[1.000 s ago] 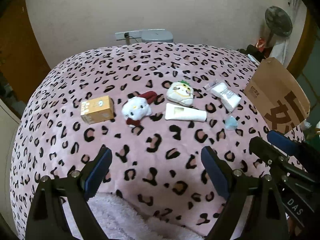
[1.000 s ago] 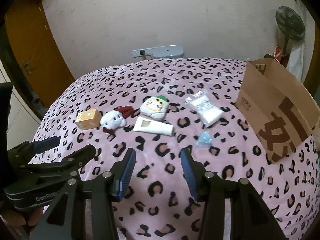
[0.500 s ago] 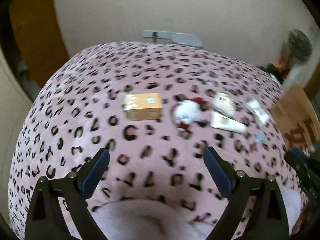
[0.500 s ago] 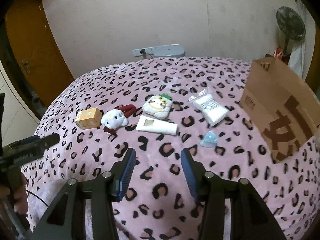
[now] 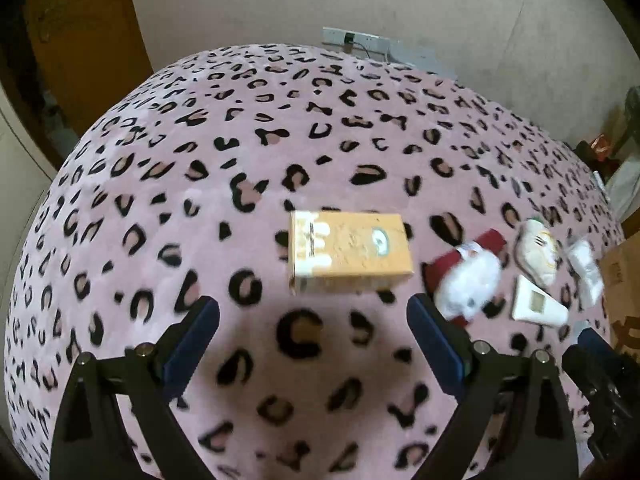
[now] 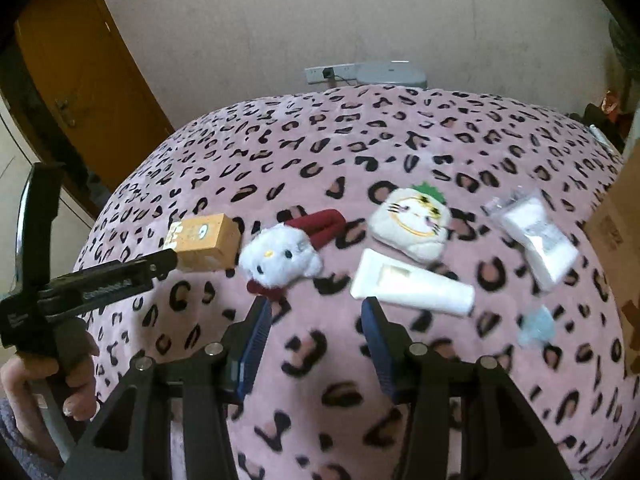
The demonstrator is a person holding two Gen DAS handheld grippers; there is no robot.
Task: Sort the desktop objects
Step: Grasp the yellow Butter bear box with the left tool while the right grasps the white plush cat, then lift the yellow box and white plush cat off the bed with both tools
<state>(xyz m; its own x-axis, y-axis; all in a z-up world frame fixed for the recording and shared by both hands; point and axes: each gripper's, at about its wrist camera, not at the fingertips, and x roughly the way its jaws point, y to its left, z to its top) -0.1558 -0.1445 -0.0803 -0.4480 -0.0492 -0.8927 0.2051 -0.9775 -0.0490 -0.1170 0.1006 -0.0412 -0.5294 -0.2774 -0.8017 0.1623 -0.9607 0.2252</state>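
The left gripper (image 5: 313,334) is held wide open and empty, jaws spread well past the width of the orange carton (image 5: 350,253), which lies flat on the leopard-print blanket (image 5: 240,140) just ahead of the fingertips, not yet touched. The carton is judged light and stiff, a small cardboard box with flat printed faces; a hold across its two long side faces is favoured, near the middle, with mild squeeze so the card is not crushed. The plush blanket under it is soft, so the box may sink or tip if pushed down.

The right gripper (image 6: 316,330) is also seen open and empty, jaws moderately apart, hovering short of the white kitty plush (image 6: 280,258). Beside that are seen a white tube (image 6: 412,284), a round cat-face plush (image 6: 412,224), a clear packet of white pads (image 6: 536,236) and a small blue wrapper (image 6: 536,326). The plushes are judged soft and compressible, the tube smooth and possibly slippery. A brown paper bag (image 6: 620,232) stands at the right edge, probably the drop place.
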